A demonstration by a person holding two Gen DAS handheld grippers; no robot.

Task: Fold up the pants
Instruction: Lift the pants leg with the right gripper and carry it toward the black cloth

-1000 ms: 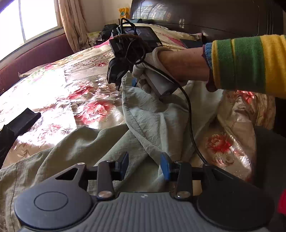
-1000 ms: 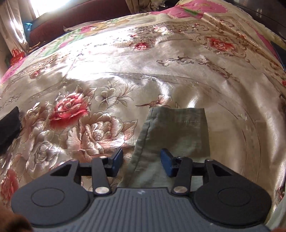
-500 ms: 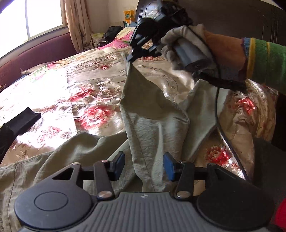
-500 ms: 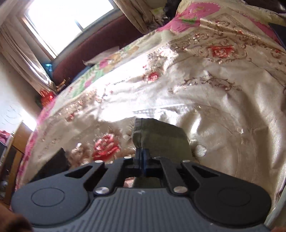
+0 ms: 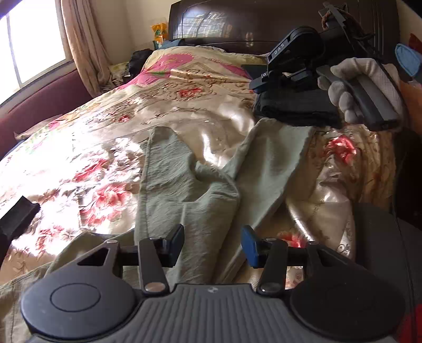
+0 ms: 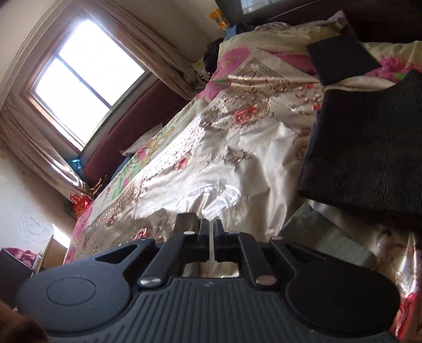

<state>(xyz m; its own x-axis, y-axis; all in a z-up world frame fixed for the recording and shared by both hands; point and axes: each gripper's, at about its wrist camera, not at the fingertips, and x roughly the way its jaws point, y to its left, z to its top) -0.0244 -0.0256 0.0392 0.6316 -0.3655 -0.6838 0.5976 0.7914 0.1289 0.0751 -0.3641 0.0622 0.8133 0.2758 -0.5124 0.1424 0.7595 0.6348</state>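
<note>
Olive-green pants (image 5: 190,184) lie rumpled on the floral bedspread (image 5: 92,147), one leg stretched away from me and the other (image 5: 269,163) angled to the right. My left gripper (image 5: 212,241) is open and hovers over the pants' near part. My right gripper (image 5: 257,81) is held up at the upper right by a gloved hand, clear of the cloth. In the right wrist view its fingers (image 6: 211,237) are nearly together with nothing between them. A bit of pants cloth (image 6: 324,237) lies below to the right.
A folded black garment (image 6: 369,147) lies on the bed at the right, another black piece (image 6: 340,58) near the dark headboard (image 5: 263,23). A black object (image 5: 15,219) sits at the left edge. A window (image 6: 87,79) and curtains stand beyond the bed.
My right gripper let go of the pant leg it had lifted. The leg dropped flat on the bed. The right gripper moved up and to the right. My left gripper stayed open.
</note>
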